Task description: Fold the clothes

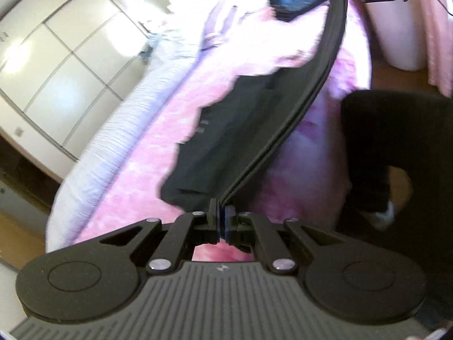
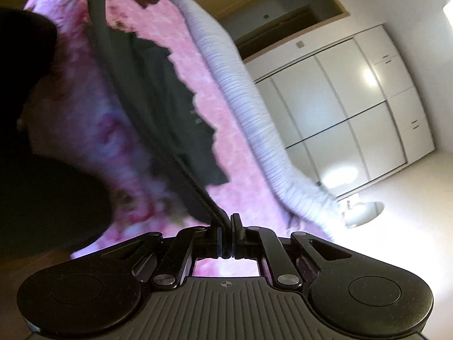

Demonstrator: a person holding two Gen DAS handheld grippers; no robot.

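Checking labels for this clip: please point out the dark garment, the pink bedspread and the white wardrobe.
dark garment (image 1: 226,130): left wrist view, on the hanging cloth below its stretched edge.
pink bedspread (image 2: 240,175): right wrist view, on bare fuzzy surface beside the garment.
white wardrobe (image 2: 348,107): right wrist view, on a door panel.

The left gripper (image 1: 220,221) is matt black, with two flat linkage bars on each side joined by round silver screws. Its fingers (image 1: 213,215) are thin black plates with a blue strip on the inner faces. Behind them sits a grey ribbed housing with a small white mark at its middle, flanked by two round black discs, each with a ring pressed into it. The right gripper (image 2: 228,239) is built alike, its grey ribbed housing carrying a small crosshair mark. The person wears black clothing (image 1: 396,153).
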